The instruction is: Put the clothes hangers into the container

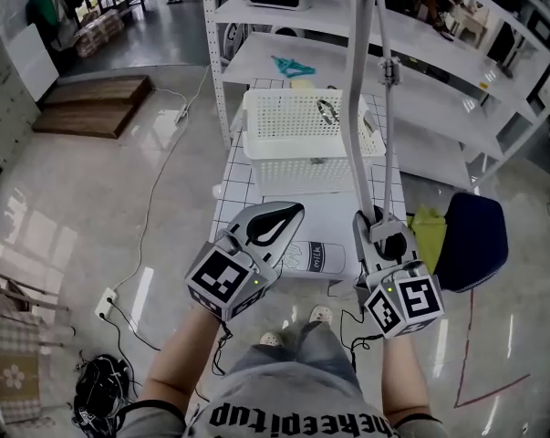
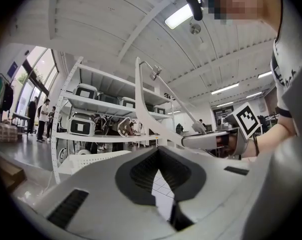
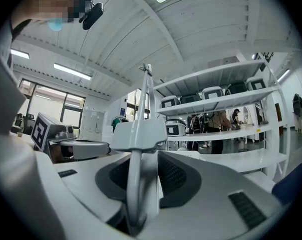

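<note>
My right gripper (image 1: pixel 384 237) (image 3: pixel 143 153) is shut on a white clothes hanger (image 1: pixel 358 108) (image 3: pixel 141 134), which stands upright from its jaws, high over the table. The hanger also shows in the left gripper view as a white frame (image 2: pixel 139 96) with a metal hook. My left gripper (image 1: pixel 273 223) (image 2: pixel 160 156) hovers at the table's near edge, jaws together at the tips with nothing between them. The container, a white perforated basket (image 1: pixel 284 140), sits at the table's far end, with a metal-hooked item (image 1: pixel 327 111) lying in it. A teal hanger (image 1: pixel 293 65) lies on the shelf behind.
The table (image 1: pixel 239 176) has a white grid cover and a printed sheet (image 1: pixel 316 255) near me. White shelving (image 1: pixel 256 53) rises behind the basket. A dark blue seat (image 1: pixel 475 240) and a yellow-green cloth (image 1: pixel 427 226) are at the right. Cables (image 1: pixel 156 199) run over the floor at left.
</note>
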A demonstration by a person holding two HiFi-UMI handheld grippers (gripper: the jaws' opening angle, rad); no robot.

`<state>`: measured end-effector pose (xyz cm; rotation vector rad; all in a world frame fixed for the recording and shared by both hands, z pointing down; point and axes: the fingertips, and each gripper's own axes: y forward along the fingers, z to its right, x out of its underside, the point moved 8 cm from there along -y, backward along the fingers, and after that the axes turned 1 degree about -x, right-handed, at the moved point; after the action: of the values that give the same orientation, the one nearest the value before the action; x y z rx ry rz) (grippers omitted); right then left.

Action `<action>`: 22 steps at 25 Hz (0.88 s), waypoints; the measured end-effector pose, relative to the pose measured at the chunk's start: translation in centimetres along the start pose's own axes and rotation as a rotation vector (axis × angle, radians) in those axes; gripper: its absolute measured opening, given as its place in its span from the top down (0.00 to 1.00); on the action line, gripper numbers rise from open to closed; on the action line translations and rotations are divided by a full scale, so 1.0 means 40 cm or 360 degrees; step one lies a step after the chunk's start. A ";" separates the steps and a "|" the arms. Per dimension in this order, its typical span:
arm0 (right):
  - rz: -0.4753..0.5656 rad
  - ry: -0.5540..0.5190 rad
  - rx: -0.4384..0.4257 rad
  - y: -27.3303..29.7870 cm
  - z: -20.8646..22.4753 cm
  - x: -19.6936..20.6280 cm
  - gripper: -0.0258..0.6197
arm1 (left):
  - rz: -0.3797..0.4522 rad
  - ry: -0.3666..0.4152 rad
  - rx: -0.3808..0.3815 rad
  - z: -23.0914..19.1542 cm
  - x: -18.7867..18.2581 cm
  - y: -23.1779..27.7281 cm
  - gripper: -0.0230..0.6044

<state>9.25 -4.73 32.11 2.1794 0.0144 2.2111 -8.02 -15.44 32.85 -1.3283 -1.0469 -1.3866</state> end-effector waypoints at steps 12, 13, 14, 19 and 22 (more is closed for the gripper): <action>-0.0019 0.0012 -0.0090 0.070 0.060 0.000 0.78 | -0.0011 -0.0042 -0.0105 -0.029 0.002 0.020 0.93; -0.0023 0.0008 -0.0103 0.080 0.069 -0.002 0.78 | -0.0010 -0.0034 -0.0112 -0.033 0.003 0.029 0.93; -0.0025 0.0004 -0.0118 0.090 0.079 -0.003 0.78 | -0.0007 -0.0026 -0.0121 -0.038 0.006 0.039 0.93; -0.0046 -0.0023 -0.0204 0.139 0.137 -0.008 0.78 | -0.0011 -0.0022 -0.0156 -0.055 0.012 0.094 0.93; -0.0063 -0.0038 -0.0252 0.172 0.169 -0.009 0.78 | -0.0013 -0.0030 -0.0190 -0.073 0.016 0.126 0.93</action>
<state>15.88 -11.75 32.09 2.1029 -0.1135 2.0878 -3.72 -19.41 33.26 -1.4274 -0.9957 -1.4643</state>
